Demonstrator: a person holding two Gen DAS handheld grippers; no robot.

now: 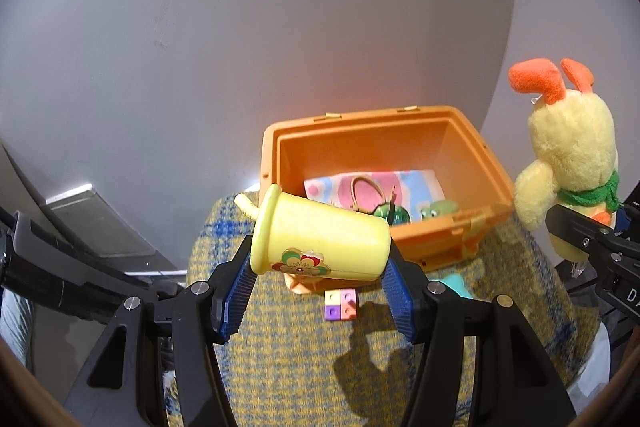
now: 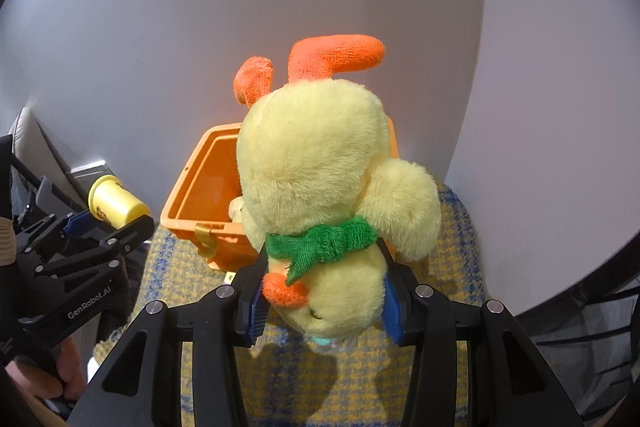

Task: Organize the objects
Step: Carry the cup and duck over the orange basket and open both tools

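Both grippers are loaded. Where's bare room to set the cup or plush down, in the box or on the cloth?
The orange box has bare floor along its back wall, behind the patterned pouch; its front holds green toys. The checkered cloth is bare nearest the camera. It is crowded just before the box, around the colored cube block.

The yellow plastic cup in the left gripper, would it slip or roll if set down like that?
The yellow plastic cup looks rigid and smooth, so it may slip. Held sideways, its round tapered body would probably roll in a curve on the woven cloth.
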